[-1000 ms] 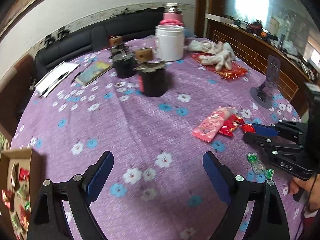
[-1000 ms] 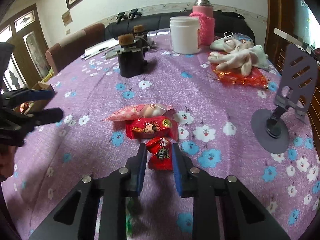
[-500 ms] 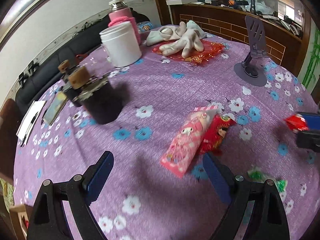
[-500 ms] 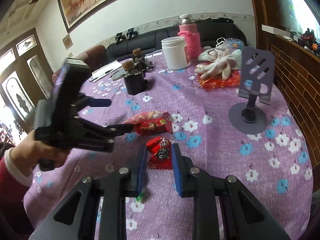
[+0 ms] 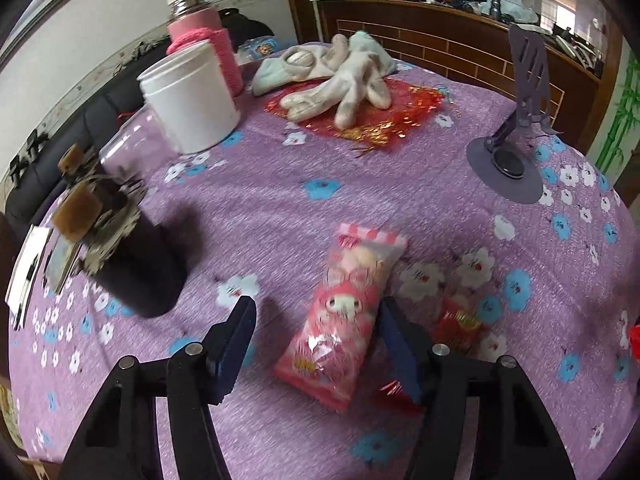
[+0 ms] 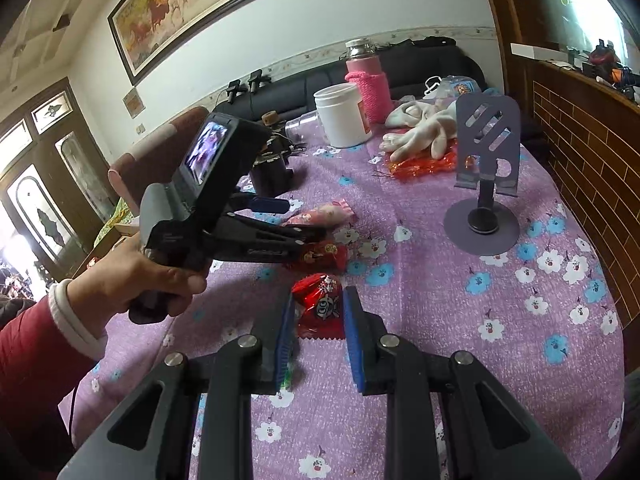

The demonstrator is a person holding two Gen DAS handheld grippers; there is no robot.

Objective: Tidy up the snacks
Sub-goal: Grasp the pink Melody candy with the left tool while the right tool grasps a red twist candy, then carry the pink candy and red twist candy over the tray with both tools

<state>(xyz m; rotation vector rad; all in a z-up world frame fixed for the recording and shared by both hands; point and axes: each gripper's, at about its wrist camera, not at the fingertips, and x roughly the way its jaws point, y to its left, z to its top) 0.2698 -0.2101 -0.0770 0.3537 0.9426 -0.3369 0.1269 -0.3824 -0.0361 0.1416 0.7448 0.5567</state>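
Observation:
A pink snack packet (image 5: 344,320) lies on the purple flowered tablecloth (image 5: 280,200). My left gripper (image 5: 318,344) straddles it with its jaws closing; the right pad touches the packet's edge and the left pad stands apart from it. A red snack packet (image 5: 460,320) lies just right of that, partly under the right finger. In the right wrist view my right gripper (image 6: 318,320) is shut on a small red snack packet (image 6: 320,304), held above the cloth. The same view shows the left gripper (image 6: 296,219) in a person's hand by the pink packet (image 6: 324,214).
A black pot (image 5: 136,268) stands close to the left gripper's left. Farther back are a white jar (image 5: 192,100), a pink flask (image 5: 204,36), white gloves (image 5: 344,76) on red foil and a purple phone stand (image 5: 516,140). A green candy (image 6: 286,380) lies under the right gripper.
The left gripper has swung over to the pink packet, come down around it, and its jaws have narrowed. The right gripper has lifted a little with the small red packet still in it.

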